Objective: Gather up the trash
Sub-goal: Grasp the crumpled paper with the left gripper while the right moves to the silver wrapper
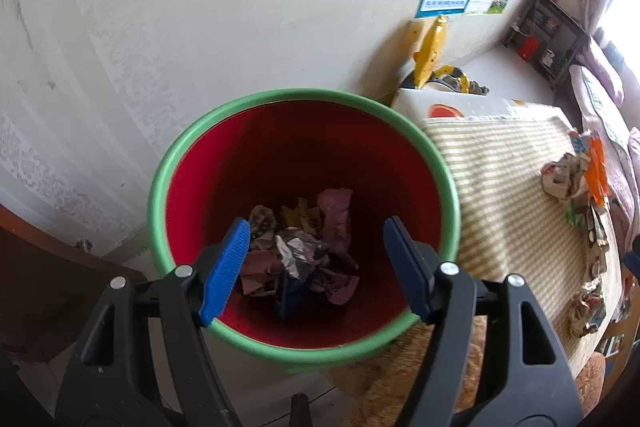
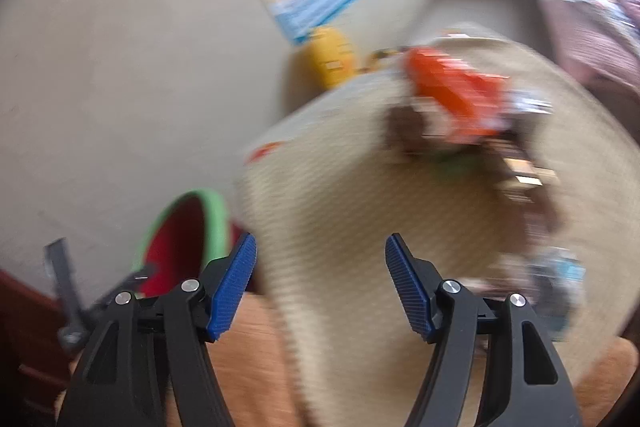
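Both your grippers are spread and empty: left gripper (image 1: pixel 316 267) hangs over the bin (image 1: pixel 168 163), drop done; send right gripper (image 2: pixel 320 287) to the orange wrapper (image 2: pixel 460 99).

Left claw (image 1: pixel 316 269) open above bin (image 1: pixel 256 99), trash (image 1: pixel 300 255) inside.

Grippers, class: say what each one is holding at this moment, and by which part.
Nothing is held. The left gripper is open over the bin; the right gripper is open over the striped cloth.
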A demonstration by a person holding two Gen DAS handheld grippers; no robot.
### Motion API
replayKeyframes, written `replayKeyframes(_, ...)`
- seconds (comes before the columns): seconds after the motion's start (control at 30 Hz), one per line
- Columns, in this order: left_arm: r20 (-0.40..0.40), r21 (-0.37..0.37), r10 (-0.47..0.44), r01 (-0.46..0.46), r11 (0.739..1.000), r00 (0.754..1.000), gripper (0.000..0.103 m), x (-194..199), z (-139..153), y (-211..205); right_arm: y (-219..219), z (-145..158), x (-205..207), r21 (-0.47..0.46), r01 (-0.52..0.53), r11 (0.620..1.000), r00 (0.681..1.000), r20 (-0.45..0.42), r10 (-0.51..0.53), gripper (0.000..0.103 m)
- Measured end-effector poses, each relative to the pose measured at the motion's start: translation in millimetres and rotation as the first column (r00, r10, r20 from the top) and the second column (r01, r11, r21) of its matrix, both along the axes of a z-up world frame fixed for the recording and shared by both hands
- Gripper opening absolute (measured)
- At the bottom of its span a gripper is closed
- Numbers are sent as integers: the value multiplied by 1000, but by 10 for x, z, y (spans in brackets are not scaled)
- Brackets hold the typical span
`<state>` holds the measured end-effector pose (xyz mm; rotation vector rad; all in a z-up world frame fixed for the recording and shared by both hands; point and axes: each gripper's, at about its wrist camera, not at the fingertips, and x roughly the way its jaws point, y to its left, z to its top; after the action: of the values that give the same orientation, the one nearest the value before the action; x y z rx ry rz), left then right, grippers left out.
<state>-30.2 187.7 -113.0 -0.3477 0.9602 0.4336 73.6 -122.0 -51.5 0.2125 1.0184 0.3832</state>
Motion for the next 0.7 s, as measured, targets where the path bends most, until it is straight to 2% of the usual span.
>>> replayKeyframes(0.13,23,23,-42,41,999,999,67,26,115,-207,-755,-105,-91,-62,163,985,987,4,-163,66)
replayKeyframes(0.3,16,59,-99,98,993,995,67,111,200,-494,-1297,-331,-169,-64,259,964,965,-36,-261,66)
replayKeyframes(0.47,14,69,-189,188,980,982,67,247,267,-908,-1392,-514,-216,-35,256,966,962,-90,-258,66)
replayKeyframes(0.57,9,80,-254,253,964,967,67,314,302,-1197,-1386,-624,-233,-18,235,972,964,-120,-236,73)
replayKeyframes(0.7,27,40,-376,375,926,926,67,431,343,-1676,-1477,-709,-247,-3,254,967,958,-134,-252,73)
